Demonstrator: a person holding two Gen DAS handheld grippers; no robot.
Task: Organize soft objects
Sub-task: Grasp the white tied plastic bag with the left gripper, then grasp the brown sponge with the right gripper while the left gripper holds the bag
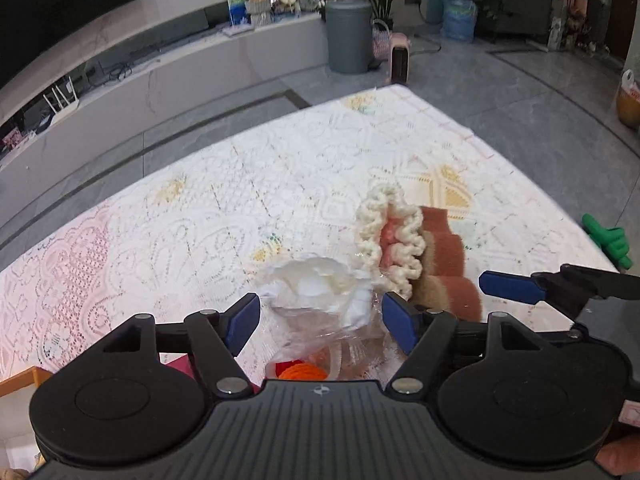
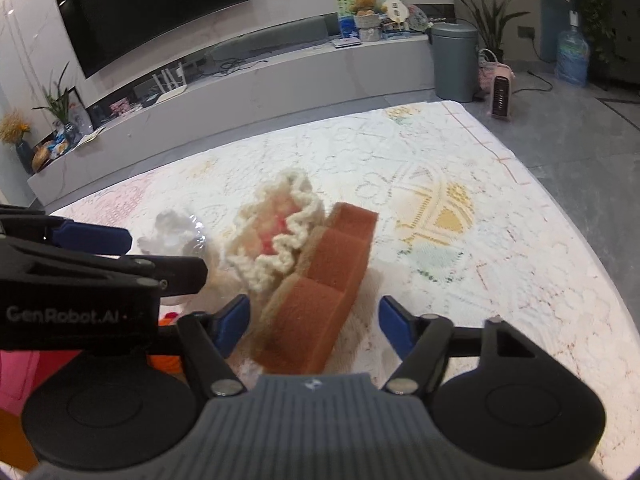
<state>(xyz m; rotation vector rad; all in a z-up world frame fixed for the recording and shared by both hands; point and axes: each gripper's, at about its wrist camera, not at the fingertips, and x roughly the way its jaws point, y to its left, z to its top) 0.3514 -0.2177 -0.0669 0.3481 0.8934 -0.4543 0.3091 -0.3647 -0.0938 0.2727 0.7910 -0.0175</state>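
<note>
A white soft thing in clear plastic wrap (image 1: 316, 286) lies on the lace-covered table (image 1: 200, 208), just ahead of my left gripper (image 1: 322, 320). That gripper is open and its blue pads stand clear of the wrap on both sides. Below it peeks an orange crocheted piece (image 1: 302, 372). A cream crocheted flower with a pink centre (image 2: 276, 232) leans on a stepped brown sponge (image 2: 320, 280). My right gripper (image 2: 314, 326) is open and straddles the sponge's near end, its pads not touching it. The left gripper's finger (image 2: 96, 238) shows at the left of the right wrist view.
A green toy (image 1: 608, 240) lies at the table's right edge. Something pink (image 2: 24, 368) sits at the near left. Beyond the table's far edge are grey floor, a grey bin (image 2: 456, 62), a small heater (image 2: 502, 96) and a long TV bench (image 2: 240, 92).
</note>
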